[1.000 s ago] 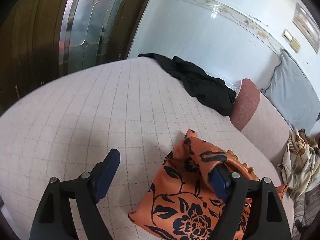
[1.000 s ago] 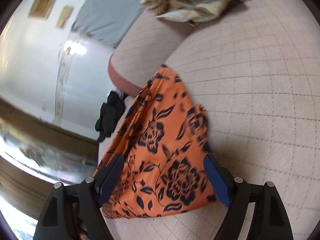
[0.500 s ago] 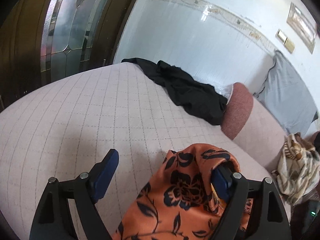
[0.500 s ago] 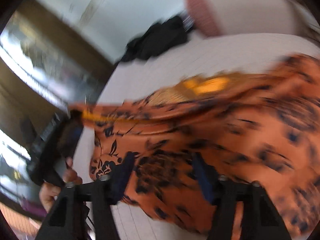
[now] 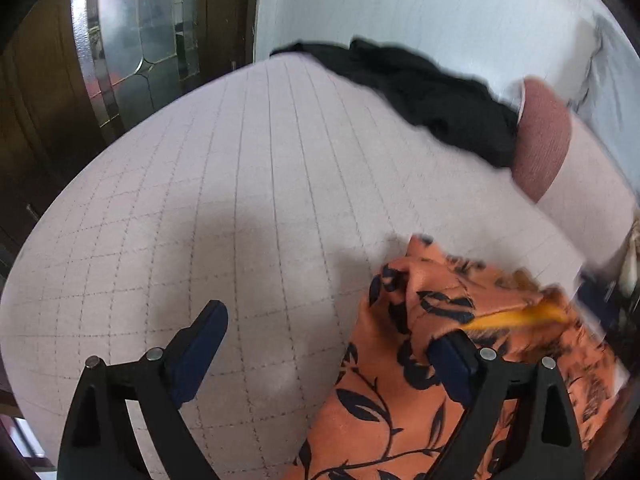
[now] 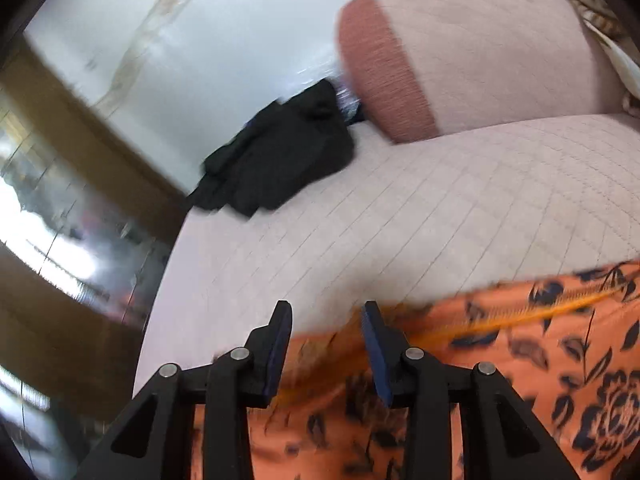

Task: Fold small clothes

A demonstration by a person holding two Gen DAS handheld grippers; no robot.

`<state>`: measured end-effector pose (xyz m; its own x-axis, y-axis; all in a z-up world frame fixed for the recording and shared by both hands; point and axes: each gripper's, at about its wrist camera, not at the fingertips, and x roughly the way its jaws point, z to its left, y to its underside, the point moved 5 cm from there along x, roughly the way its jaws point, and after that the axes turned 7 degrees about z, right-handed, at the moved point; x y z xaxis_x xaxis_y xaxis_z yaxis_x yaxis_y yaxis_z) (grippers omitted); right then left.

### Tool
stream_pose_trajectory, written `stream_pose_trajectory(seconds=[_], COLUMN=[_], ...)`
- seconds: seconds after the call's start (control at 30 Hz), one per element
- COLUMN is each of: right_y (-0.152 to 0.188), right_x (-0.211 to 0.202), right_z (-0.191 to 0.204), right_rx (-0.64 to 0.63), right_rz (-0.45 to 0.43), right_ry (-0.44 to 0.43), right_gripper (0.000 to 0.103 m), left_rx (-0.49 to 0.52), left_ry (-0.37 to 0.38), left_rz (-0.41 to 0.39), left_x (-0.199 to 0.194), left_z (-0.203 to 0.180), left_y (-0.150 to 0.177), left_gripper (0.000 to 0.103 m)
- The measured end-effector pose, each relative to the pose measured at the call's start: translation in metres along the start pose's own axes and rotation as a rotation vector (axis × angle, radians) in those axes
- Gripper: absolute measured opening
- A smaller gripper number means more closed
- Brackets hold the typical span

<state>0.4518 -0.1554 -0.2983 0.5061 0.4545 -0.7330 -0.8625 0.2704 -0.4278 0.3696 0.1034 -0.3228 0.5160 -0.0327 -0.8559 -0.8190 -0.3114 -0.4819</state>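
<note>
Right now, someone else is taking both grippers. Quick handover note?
Left gripper: open wide, jaws have just been opening; the orange floral garment drapes over its right finger only, not pinched.
Right gripper: jaws have just been closing; a gap remains, with the garment's edge under them. Blur hides any pinch.
Things: the garment lies bunched on the quilted pink bed cover; a black garment lies by the pink bolster.
Done: no neat fold visible.
Left: spread the orange piece flat, fold it, then probably the black one.
</note>
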Motion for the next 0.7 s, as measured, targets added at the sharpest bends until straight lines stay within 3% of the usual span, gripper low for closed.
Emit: stream_pose_trajectory(seconds=[0.17, 0.2, 0.27, 0.37, 0.43, 0.53, 0.63, 0.7], right_y=[0.07, 0.086, 0.103, 0.12, 0.12, 0.095, 0.051, 0.022], right_x=[0.005, 0.007, 0.002, 0.002, 0.018, 0.049, 0.065, 0.067], right_z=[0.042, 0.053, 0.061, 0.063, 0.067, 0.066, 0.065, 0.058], right_rx=[-0.183, -0.233, -0.256, -0.236, -0.256, -0.171, -0.098, -0.037], right_rz=[0.135, 0.164, 0.135, 0.155, 0.188, 0.249, 0.153, 0.077], right_ry=[-0.023, -0.012, 0.001, -0.057, 0.003, -0.038, -0.004, 0.026], right_gripper=[0.04, 0.04, 0.04, 0.04, 0.04, 0.041, 0.04, 0.04], left_rx=[-0.068, -0.064, -0.036, -0.015, -0.028, -0.011, -0.055, -0.097], left_ry=[0.139, 0.143, 0.128, 0.149, 0.241, 0.364, 0.418, 0.392], left_rz=[-0.171, -0.178, -0.172, -0.109, -0.083, -0.048, -0.018, -0.035], left_x=[-0.036, -0.037, -0.035, -0.026, -0.028, -0.033, -0.032, -0.035], left_z=[0.009, 0.009, 0.006, -0.005, -0.012, -0.02, -0.011, 0.004], left_y=[-0.004, -0.002, -0.002, -0.003, -0.003, 0.0, -0.002, -0.007], left_gripper=[0.094, 0.094, 0.094, 0.094, 0.094, 0.094, 0.094, 0.094])
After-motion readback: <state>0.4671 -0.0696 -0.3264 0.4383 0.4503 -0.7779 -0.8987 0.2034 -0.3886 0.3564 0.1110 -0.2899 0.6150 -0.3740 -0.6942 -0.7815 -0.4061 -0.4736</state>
